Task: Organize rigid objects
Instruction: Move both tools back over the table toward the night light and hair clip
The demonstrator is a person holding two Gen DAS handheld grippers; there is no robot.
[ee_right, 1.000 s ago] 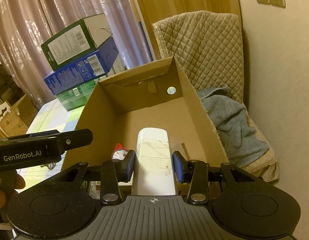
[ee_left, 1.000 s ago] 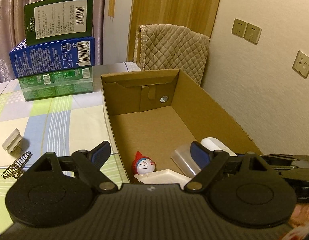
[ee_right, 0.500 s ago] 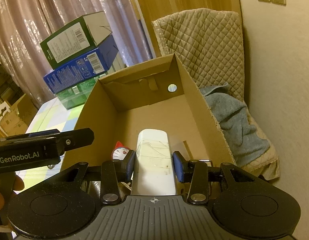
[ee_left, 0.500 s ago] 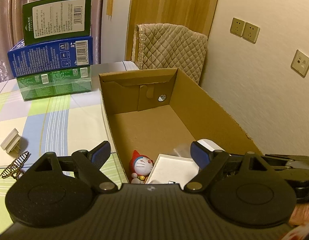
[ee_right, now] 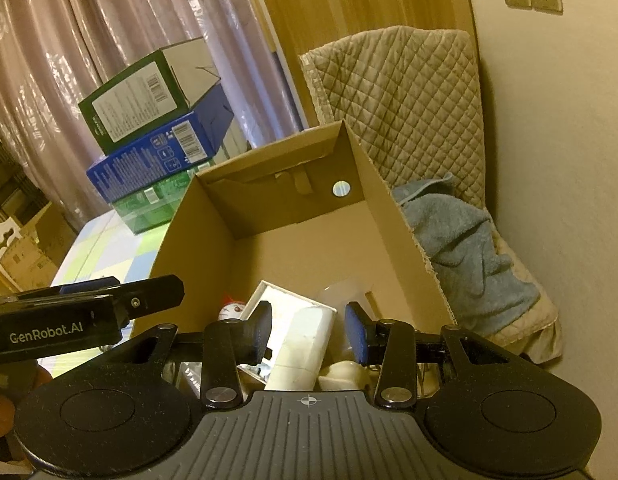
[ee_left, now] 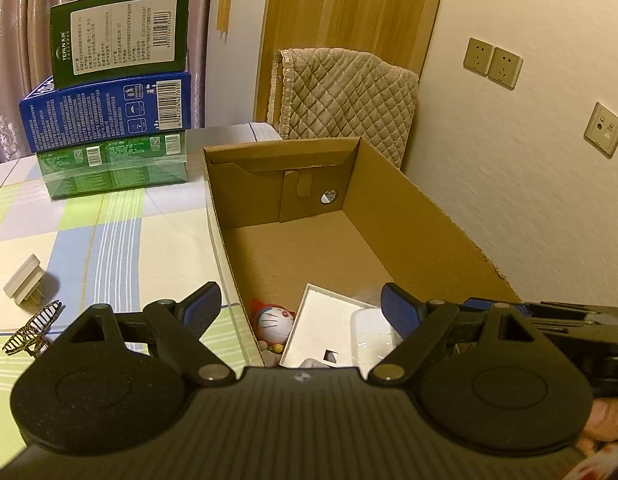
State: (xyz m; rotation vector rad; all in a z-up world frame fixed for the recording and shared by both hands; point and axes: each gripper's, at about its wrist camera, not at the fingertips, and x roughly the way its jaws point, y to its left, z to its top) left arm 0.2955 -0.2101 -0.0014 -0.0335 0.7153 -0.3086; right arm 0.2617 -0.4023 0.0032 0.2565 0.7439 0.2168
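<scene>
Cardboard box (ee_left: pixel 409 216) holds part of the load: one cat figurine (ee_left: pixel 273 322), one flat white tray (ee_left: pixel 329 320) and one white block (ee_right: pixel 305 340); anything beneath them is hidden.

Right gripper (ee_right: pixel 309 320): pads flank the block with gaps on both sides, so it reads as released. Left gripper (ee_left: pixel 299 300): spread, empty.

Left to do, judged: one white plug adapter (ee_left: pixel 24 285) and one wire piece (ee_left: pixel 31 326) lie on the checked tablecloth (ee_left: pixel 109 240). Three stacked cartons (ee_left: pixel 109 112) stand beyond.
</scene>
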